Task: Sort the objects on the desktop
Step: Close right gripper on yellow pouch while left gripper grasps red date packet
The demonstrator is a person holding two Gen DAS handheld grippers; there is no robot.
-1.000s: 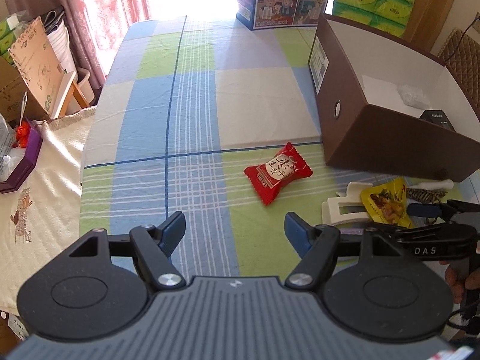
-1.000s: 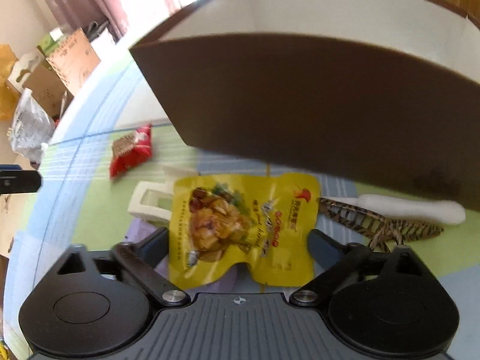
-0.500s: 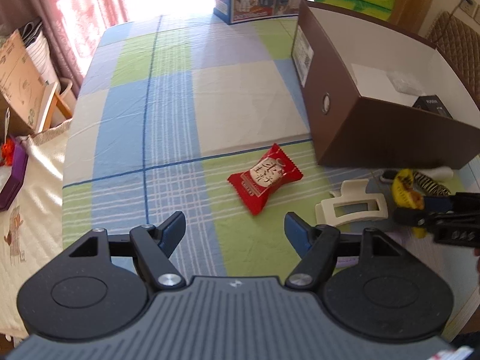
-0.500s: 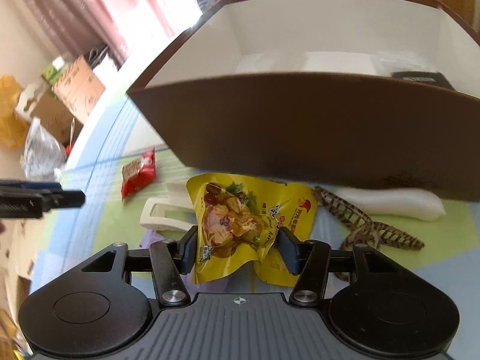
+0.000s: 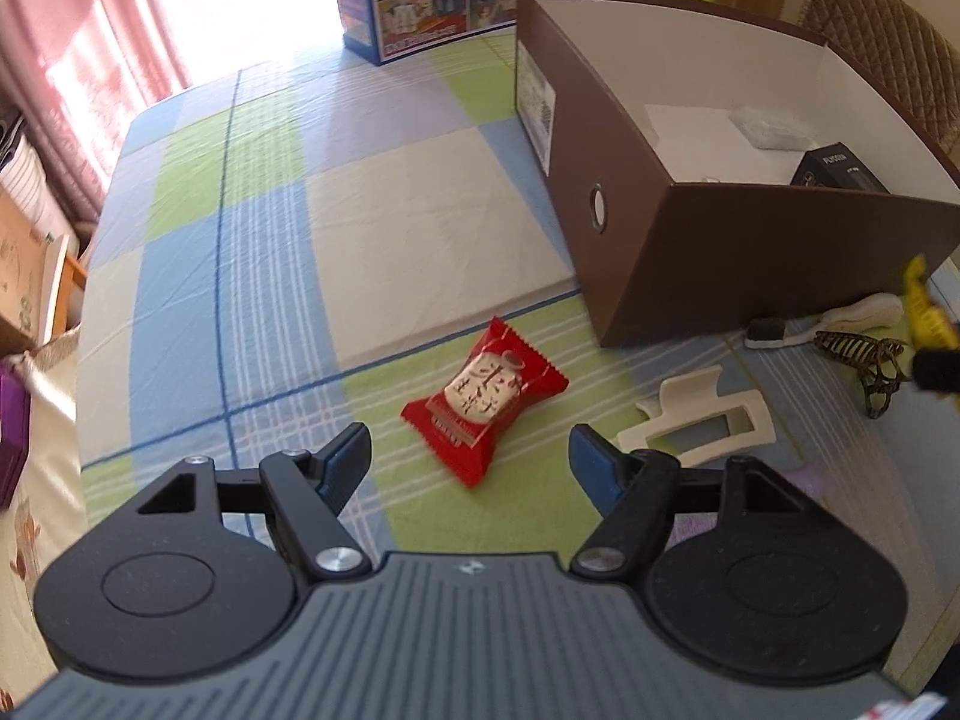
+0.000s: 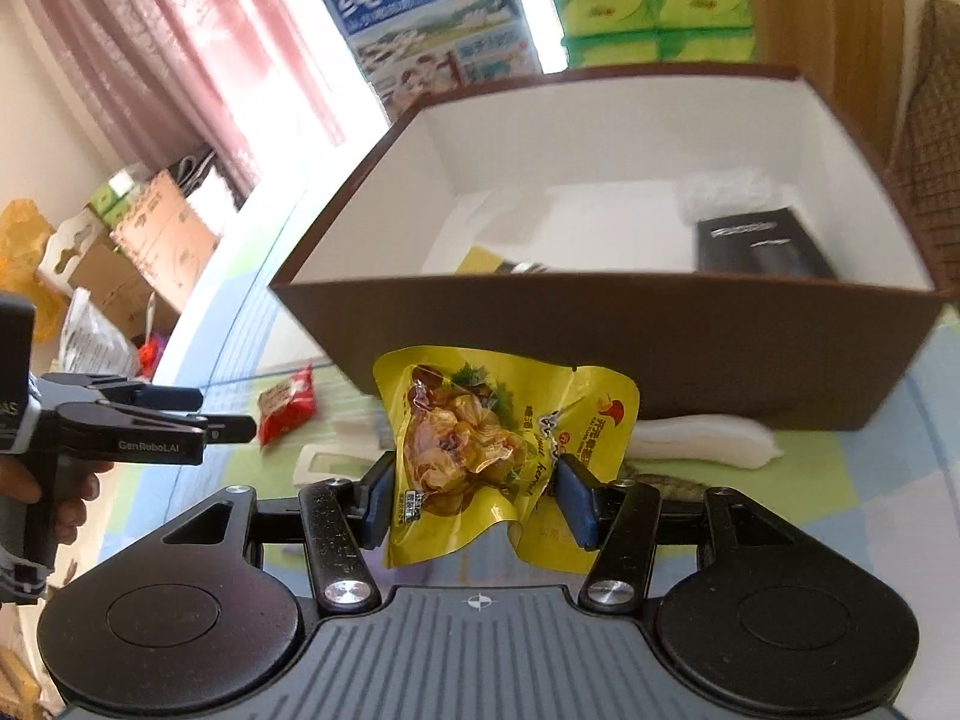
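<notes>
The right gripper (image 6: 477, 501) has closed its jaws on the yellow snack pouch (image 6: 480, 444), pinching it across the middle so the foil crumples between the blue pads (image 6: 379, 504). A second ago the jaws stood wide apart with the pouch lying flat on the tabletop (image 5: 390, 222) just in front of the brown box (image 6: 600, 348); half a second ago they had drawn in around it. Now the pouch is lifted clear of the cloth and hangs in front of the box's near wall, a little below its rim, with the box's white inside open to view beyond it. That suggests the pick is done and the carry over the wall into the box is the step in hand.

The left gripper (image 5: 468, 450) has its jaws spread wide and holds nothing. It has drifted closer to the red candy packet (image 5: 485, 399), which lies on the tabletop to the left of the box's near corner, likely the next thing to collect. A white hair claw clip (image 5: 702, 420), a dark striped hair clip (image 5: 864, 360) and a white-handled brush (image 5: 828, 324) also lie unsorted along the box's front.
</notes>
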